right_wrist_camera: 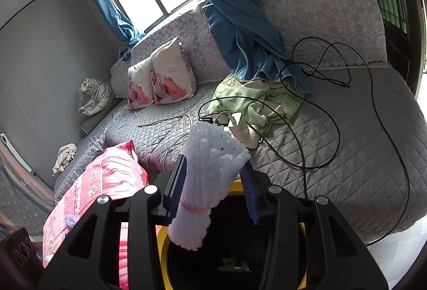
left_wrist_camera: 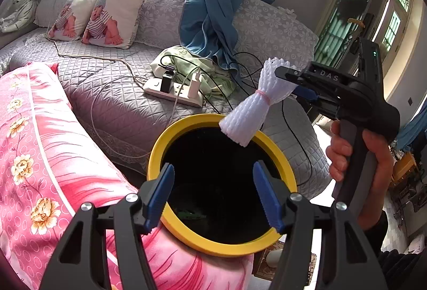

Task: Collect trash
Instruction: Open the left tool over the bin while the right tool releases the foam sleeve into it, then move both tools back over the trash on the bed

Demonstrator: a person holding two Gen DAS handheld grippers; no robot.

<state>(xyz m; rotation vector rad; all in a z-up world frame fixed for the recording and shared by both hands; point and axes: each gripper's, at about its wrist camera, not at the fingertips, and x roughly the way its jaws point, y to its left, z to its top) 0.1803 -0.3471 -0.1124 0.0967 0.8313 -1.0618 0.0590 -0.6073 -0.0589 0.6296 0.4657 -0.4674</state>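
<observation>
The left tongs (left_wrist_camera: 213, 194) stand wide with nothing between their blue pads, hovering over the black mouth of a yellow-rimmed bin (left_wrist_camera: 160, 140). The bin stands just beside the front edge of a grey quilted sofa (left_wrist_camera: 112, 92), touching a pink flowered quilt (left_wrist_camera: 40, 129) on one side.

The right tongs (right_wrist_camera: 213, 185), gripped by a person's hand (left_wrist_camera: 360, 153), reach in from the right in the left wrist view. A white foam net bundle (left_wrist_camera: 253, 103), tied at its waist with a pink rubber band (left_wrist_camera: 263, 96), sits between their pads. In the right wrist view the bundle (right_wrist_camera: 210, 172) lies against the left pad, while a gap shows at the right pad, so the jaws stand part open and no firm squeeze is visible. The lower end of the bundle hangs over the far rim of the bin, above the opening.

Some small greenish scraps (right_wrist_camera: 233, 267) lie at the bottom of the bin.

On the sofa seat sit a white power strip (left_wrist_camera: 173, 92) with plugs in it, a green cloth (left_wrist_camera: 210, 71), black cables (right_wrist_camera: 333, 113) and two printed cushions (left_wrist_camera: 101, 20). A blue curtain (left_wrist_camera: 213, 9) drapes down over the sofa's back.
</observation>
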